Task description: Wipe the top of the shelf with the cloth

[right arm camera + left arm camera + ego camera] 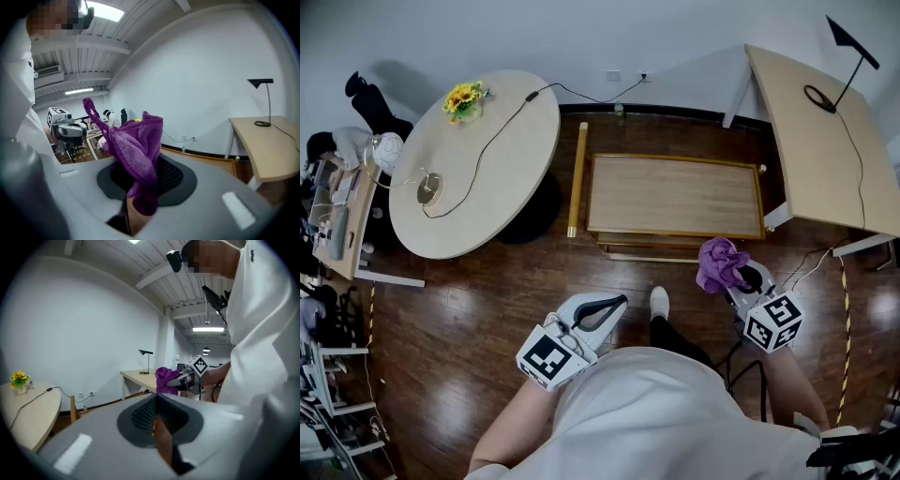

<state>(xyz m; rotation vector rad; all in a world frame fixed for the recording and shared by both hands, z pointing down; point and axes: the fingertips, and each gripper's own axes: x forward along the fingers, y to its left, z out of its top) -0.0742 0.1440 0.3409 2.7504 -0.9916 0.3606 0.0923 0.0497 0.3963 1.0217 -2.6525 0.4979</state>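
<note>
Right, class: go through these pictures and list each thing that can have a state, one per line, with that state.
Right claw, shut on the cloth.
Purple cloth, bunched up, held in the air short of the shelf.
Left claw, shut, nothing in it.
Shelf top, bare, not yet touched by the cloth.
Desk lamp, standing upright on its desk.

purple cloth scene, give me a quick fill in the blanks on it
1. The crumpled purple knitted cloth is clamped in the ___ hand-held gripper.
2. The left hand-held gripper has its jaws ___, holding nothing.
3. The yellow flowers stand on the ___ beige table.
Missing words: right; shut; round
</note>
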